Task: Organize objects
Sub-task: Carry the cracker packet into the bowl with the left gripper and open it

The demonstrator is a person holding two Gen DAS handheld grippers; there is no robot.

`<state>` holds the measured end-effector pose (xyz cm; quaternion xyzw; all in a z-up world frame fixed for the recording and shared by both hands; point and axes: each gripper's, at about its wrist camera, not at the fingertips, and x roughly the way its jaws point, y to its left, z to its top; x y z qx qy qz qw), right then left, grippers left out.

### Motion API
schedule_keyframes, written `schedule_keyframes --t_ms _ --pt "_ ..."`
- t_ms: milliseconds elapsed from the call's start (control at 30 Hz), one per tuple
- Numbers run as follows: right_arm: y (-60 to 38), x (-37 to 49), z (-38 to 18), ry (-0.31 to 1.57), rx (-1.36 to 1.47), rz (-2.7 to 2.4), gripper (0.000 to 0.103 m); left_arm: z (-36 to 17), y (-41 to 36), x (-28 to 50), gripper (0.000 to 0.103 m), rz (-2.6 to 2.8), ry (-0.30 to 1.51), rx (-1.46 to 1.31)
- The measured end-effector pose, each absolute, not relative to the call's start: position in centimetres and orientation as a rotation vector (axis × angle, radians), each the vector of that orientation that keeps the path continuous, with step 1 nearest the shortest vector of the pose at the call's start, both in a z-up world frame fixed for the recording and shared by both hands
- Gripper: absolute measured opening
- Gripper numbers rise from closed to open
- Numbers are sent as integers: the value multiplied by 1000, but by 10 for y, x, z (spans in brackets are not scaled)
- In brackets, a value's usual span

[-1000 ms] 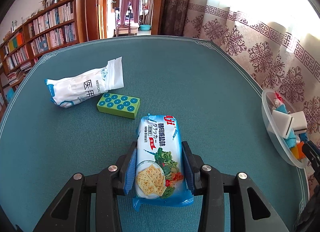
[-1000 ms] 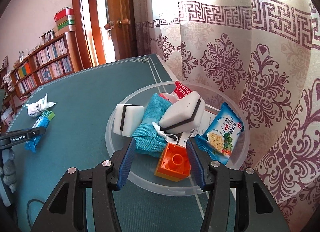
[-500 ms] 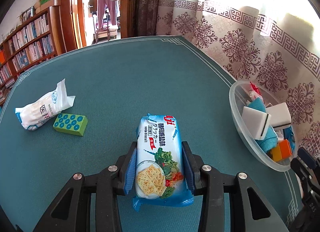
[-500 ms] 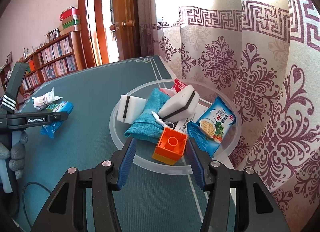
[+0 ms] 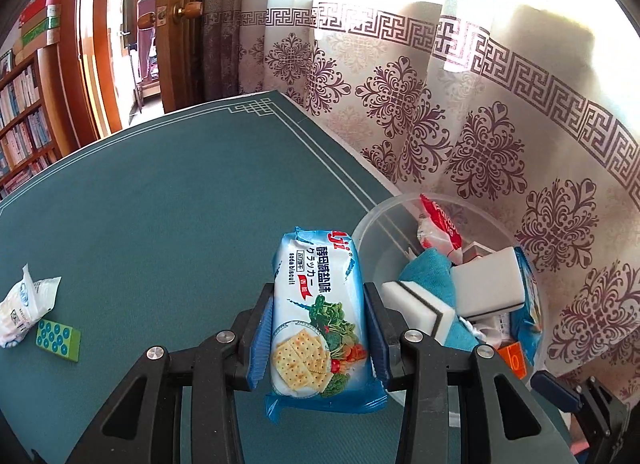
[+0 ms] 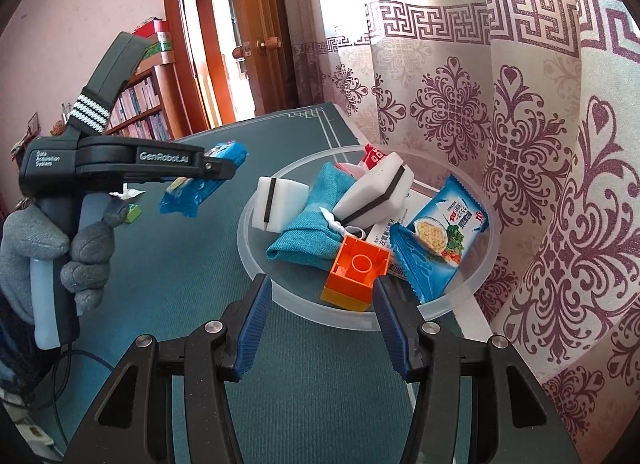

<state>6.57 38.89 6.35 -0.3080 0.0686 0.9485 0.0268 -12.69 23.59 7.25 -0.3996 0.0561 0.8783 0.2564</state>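
My left gripper [image 5: 319, 304] is shut on a blue soda-biscuit packet [image 5: 318, 316] and holds it above the green table, just left of the clear plastic bowl [image 5: 372, 220]. From the right wrist view the packet [image 6: 200, 184] hangs in the left gripper [image 6: 224, 172] beside the bowl [image 6: 256, 264]. The bowl holds two white sponges, a teal cloth [image 6: 312, 232], an orange brick [image 6: 356, 268] and another biscuit packet [image 6: 444, 228]. My right gripper [image 6: 318, 304] is open and empty at the bowl's near rim.
A green studded brick [image 5: 58, 338] and a white medical bag [image 5: 24, 304] lie on the table at the far left. A patterned curtain [image 5: 480, 136] hangs right behind the bowl. A door and bookshelves stand beyond the table.
My left gripper has carried the biscuit packet to the right, up to the bowl's edge. The right gripper has drawn back slightly and stays open.
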Motion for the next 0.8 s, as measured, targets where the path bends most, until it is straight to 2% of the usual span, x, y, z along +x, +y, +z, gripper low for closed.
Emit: schedule_keyframes --t_ms 467,533,600,667,800 --pt "383 66 60 254 -983 2973 54 80 300 -149 45 2292 226 -986" --pt "384 66 60 260 -981 2971 54 79 305 -149 52 2286 240 -961" --pt "386 66 60 268 -975 2967 54 80 306 -147 80 2285 252 -934" --pt "388 66 61 276 -967 2963 54 81 304 -143 87 2284 242 -907" --pt "391 66 61 283 -962 2957 54 79 297 -143 87 2275 216 -935"
